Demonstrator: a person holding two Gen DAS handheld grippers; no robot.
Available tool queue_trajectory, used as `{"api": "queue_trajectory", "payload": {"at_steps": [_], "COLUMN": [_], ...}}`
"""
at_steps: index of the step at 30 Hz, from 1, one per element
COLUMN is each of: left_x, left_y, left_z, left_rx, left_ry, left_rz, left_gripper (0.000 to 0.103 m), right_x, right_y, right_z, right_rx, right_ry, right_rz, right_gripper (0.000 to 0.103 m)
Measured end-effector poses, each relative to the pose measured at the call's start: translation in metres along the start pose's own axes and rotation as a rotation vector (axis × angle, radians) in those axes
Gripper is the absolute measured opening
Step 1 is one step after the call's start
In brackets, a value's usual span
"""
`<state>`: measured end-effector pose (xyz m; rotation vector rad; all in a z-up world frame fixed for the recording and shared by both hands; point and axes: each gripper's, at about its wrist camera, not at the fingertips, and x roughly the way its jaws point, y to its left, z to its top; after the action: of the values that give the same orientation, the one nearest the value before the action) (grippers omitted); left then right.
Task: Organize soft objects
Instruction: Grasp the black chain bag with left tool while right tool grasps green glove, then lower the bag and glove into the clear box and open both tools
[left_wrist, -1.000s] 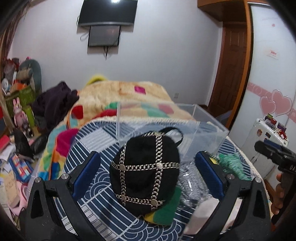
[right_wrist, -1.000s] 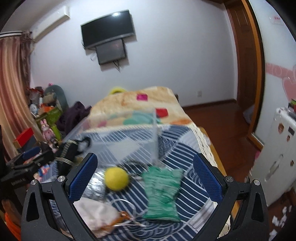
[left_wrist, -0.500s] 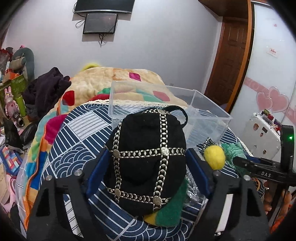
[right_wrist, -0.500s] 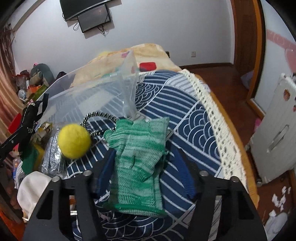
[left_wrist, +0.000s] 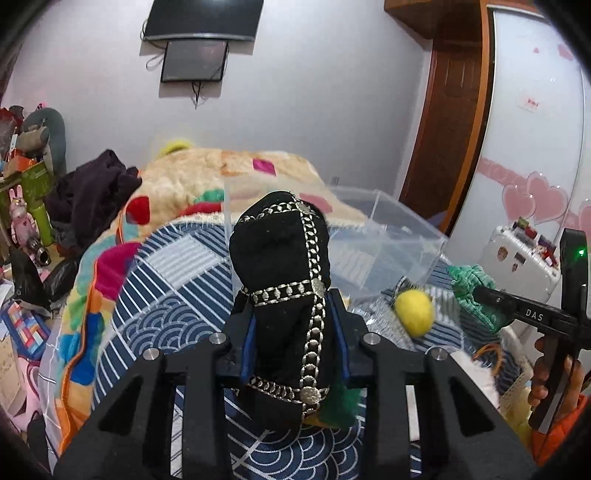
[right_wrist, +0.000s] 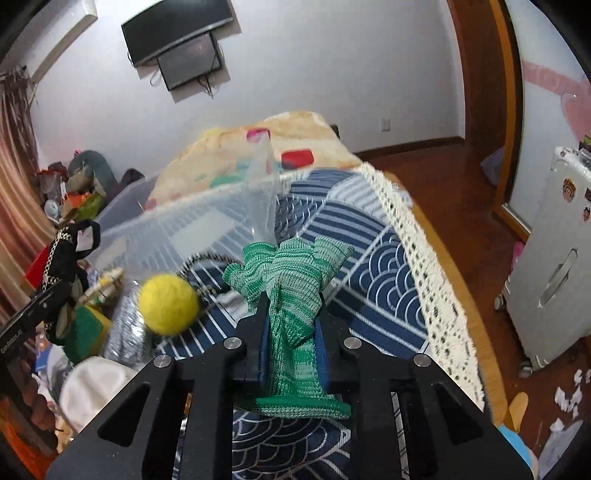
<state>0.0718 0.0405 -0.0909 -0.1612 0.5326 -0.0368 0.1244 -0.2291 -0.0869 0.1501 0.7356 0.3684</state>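
Note:
My left gripper (left_wrist: 293, 332) is shut on a black hat with silver chain trim (left_wrist: 284, 280) and holds it above the bed; it also shows in the right wrist view (right_wrist: 68, 254). My right gripper (right_wrist: 291, 332) is shut on a green knitted glove (right_wrist: 291, 284), lifted off the bed; the glove shows in the left wrist view (left_wrist: 476, 291). A clear plastic bin (left_wrist: 384, 236) stands on the blue patterned bedspread (left_wrist: 166, 295) just beyond both grippers, and it shows in the right wrist view (right_wrist: 192, 229).
A yellow ball (right_wrist: 168, 304) lies on the bedspread (right_wrist: 373, 258) beside a silvery cloth (right_wrist: 127, 332) and a white soft item (right_wrist: 92, 387). Dark clothes (left_wrist: 92, 195) lie at the bed's left. A white suitcase (right_wrist: 554, 258) stands on the floor right of the bed.
Both grippers closed from open: the left onto the black hat, the right onto the green glove. Both items have been raised off the bedspread.

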Motion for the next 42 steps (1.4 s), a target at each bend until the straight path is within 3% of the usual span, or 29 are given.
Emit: {"api": "queue_trajectory", "payload": {"at_steps": [10,23,32,42], "left_x": [-0.019,0.020,0.069,0.130], "left_y": [0.001,0.005,0.006,-0.001], "left_z": [0.037,0.092,0.101,0.100], "left_rx": [-0.008,-0.001,0.009,0.023], "left_ry": [-0.076,-0.075,0.017,0.187], "left_rz": [-0.043,-0.019,0.008,-0.001], "left_gripper": [0.034,0.034,0.034,0.034], "right_x": [-0.025,0.016,0.054,0.100], "right_y": [0.033,0.079,0.092,0.094], "right_z": [0.036,0.087,0.102,0.097], "right_rx": [-0.055,-0.169,-0.186,-0.220], "right_ry": [-0.139,-0.195,-0.126,0.053], "right_rz": [0.051,0.066,0.067,0.043], "right_gripper": [0.018,0.019,0.019,0.019]}}
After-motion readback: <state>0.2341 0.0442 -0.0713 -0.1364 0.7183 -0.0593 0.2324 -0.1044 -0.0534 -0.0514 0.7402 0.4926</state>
